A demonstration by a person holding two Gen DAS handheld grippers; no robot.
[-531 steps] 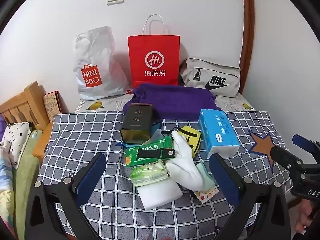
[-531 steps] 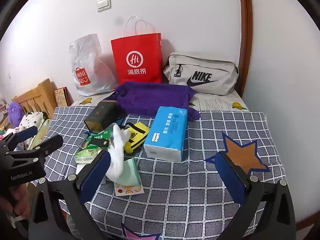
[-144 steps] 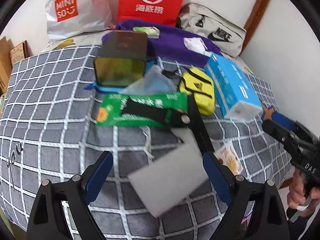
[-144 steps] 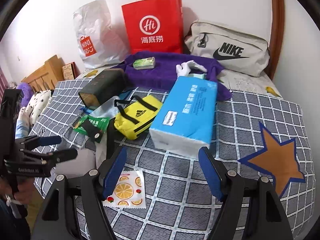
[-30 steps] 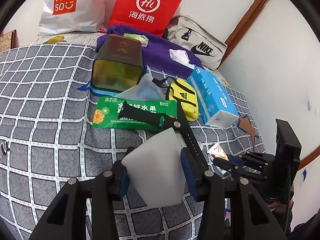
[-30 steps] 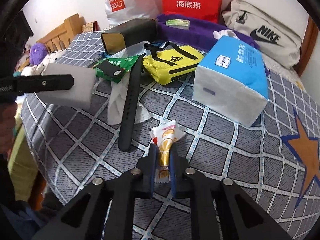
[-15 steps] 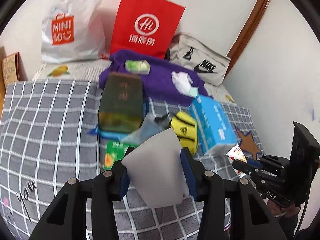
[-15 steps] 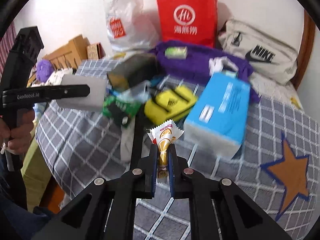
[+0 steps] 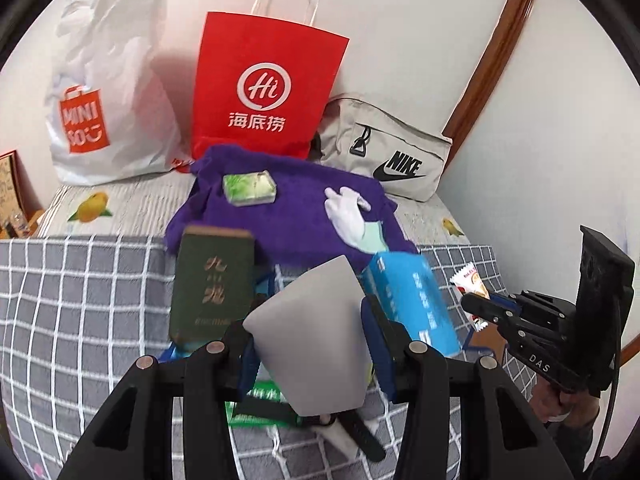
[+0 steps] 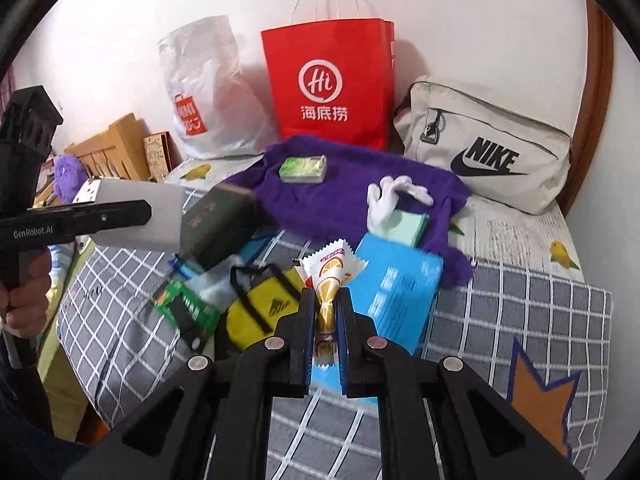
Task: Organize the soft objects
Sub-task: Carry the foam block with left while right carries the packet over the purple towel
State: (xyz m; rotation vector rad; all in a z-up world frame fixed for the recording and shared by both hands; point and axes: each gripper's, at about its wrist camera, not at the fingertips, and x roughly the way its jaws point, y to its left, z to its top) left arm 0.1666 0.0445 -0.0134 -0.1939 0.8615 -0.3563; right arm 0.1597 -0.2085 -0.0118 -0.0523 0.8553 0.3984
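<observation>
White sponge block (image 9: 308, 336): clamped in left tool (image 9: 308, 344), aloft over the checked bed cover (image 9: 80, 280). Orange-print sachet (image 10: 329, 280): pinched in right tool (image 10: 325, 316). Step: carrying. Next, likely: set both on purple towel (image 10: 340, 196), beside the white glove (image 10: 386, 200).

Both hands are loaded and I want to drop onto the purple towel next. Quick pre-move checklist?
1. Left gripper clamped on white sponge: ok.
2. Right gripper pinching orange-print sachet: ok.
3. Both loads lifted off the checkered cloth: ok.
4. Free space on purple towel between green packet and white glove: ok.
5. Sachet grip secure for transfer: cannot tell.
</observation>
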